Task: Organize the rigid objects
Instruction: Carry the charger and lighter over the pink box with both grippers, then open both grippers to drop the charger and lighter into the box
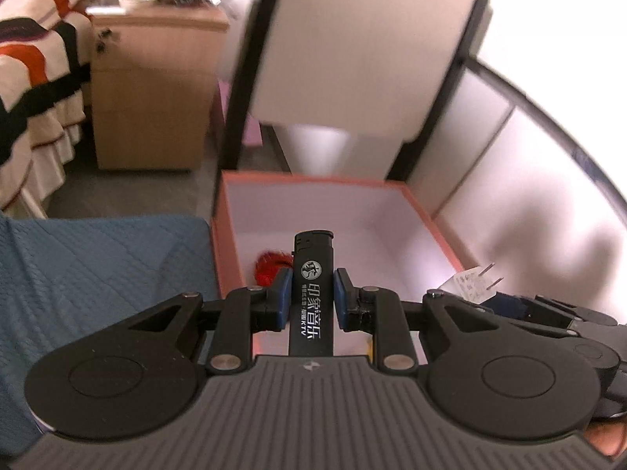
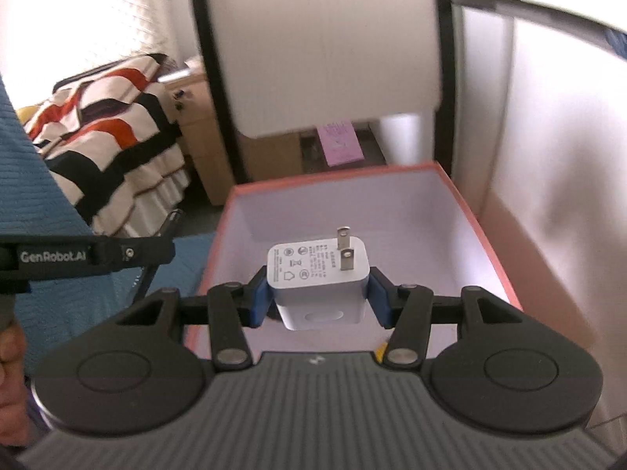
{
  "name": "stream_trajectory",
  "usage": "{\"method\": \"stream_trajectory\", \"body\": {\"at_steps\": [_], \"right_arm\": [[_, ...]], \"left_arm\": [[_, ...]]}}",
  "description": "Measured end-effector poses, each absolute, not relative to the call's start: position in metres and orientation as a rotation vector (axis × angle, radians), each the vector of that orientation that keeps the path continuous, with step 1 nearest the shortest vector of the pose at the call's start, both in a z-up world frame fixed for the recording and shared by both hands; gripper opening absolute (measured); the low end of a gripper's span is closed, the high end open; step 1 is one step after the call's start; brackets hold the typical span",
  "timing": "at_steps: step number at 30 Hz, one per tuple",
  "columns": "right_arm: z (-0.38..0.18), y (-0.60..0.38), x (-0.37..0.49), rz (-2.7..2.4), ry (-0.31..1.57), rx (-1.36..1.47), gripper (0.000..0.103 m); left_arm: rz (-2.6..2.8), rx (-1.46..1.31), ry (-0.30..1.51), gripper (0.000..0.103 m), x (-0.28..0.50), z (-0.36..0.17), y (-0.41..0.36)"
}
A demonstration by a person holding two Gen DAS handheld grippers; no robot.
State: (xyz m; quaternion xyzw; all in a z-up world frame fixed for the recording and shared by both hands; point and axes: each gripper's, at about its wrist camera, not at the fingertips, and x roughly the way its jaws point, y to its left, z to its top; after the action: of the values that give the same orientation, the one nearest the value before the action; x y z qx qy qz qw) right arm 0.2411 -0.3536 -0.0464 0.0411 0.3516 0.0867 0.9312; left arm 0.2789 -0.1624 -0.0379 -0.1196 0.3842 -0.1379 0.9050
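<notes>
My left gripper point(image 1: 312, 297) is shut on a black lighter point(image 1: 312, 293) with white print and holds it above the near side of an open orange box point(image 1: 431, 215) with a white inside. A red object point(image 1: 270, 266) lies in the box, partly hidden by the left finger. My right gripper point(image 2: 318, 297) is shut on a white plug adapter point(image 2: 319, 278), prongs pointing forward, above the same orange box point(image 2: 490, 235). The adapter and right gripper also show at the right edge of the left wrist view point(image 1: 476, 286). The left gripper body shows at the left of the right wrist view point(image 2: 90, 256).
A blue quilted surface point(image 1: 98, 266) lies left of the box. Behind stand a wooden nightstand point(image 1: 153, 90), a bed with a striped blanket point(image 1: 35, 66), a black-framed white panel point(image 1: 352, 47) and a white wall point(image 2: 560, 156) at the right.
</notes>
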Motion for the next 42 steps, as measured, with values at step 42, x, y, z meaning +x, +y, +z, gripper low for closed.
{"method": "stream_trajectory", "body": {"at_steps": [42], "right_arm": [[-0.056,-0.37,0.225,0.16,0.84,0.168,0.061]], "left_arm": [[-0.34,-0.25,0.841,0.054,0.25,-0.032,-0.18]]}}
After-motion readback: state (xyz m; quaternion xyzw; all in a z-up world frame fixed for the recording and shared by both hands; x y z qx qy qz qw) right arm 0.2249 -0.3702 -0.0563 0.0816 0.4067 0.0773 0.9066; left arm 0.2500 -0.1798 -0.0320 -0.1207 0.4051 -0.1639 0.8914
